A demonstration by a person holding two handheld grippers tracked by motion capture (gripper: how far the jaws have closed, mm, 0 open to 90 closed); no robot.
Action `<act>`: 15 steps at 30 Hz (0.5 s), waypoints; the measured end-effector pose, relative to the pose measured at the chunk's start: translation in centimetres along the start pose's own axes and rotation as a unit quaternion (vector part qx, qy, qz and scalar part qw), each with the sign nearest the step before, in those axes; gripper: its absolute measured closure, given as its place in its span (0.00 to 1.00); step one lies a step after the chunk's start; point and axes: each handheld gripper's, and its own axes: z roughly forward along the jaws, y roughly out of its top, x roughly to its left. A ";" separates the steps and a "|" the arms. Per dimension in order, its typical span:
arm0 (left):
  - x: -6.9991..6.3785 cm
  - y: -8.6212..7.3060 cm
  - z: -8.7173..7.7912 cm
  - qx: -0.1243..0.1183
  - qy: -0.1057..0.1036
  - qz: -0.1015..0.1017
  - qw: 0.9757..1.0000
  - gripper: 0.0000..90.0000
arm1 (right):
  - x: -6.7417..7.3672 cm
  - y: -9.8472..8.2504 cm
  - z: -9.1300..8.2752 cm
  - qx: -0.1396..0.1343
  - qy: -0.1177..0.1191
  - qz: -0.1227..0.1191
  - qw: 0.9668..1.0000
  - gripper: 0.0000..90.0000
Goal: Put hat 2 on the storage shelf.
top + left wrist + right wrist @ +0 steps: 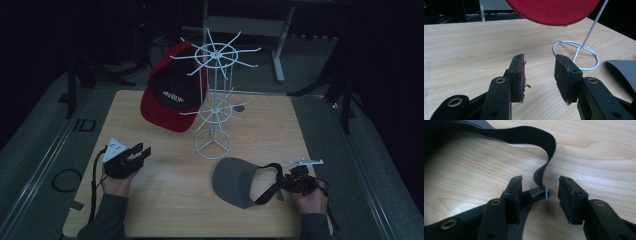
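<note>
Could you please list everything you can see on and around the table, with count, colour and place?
visor: one, grey with a black strap, near right part of the table, strap end between the right jaws
cap: one, red with black inside, hanging on the rack at far left
wire rack: one, white, standing mid-table on a ring base
table: one, light wood
cable loop: one, black, on the grey floor left of the table
left hand-held gripper: one, black, near left, jaws open and empty
right hand-held gripper: one, black, near right, jaws apart around the strap, pads not pressing it
</note>
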 end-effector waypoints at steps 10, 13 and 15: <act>0.1 0.0 0.0 -0.001 0.000 -0.001 1.000 0.67 | 0.6 0.2 0.0 0.044 -0.022 -0.002 0.999 0.83; 0.0 0.0 0.1 0.001 -0.001 0.000 1.000 0.67 | 0.6 0.3 0.1 0.049 -0.026 -0.012 0.998 0.89; -0.1 0.0 0.1 0.000 -0.002 0.001 1.000 0.67 | 0.6 0.6 0.2 0.051 -0.032 -0.018 0.998 0.90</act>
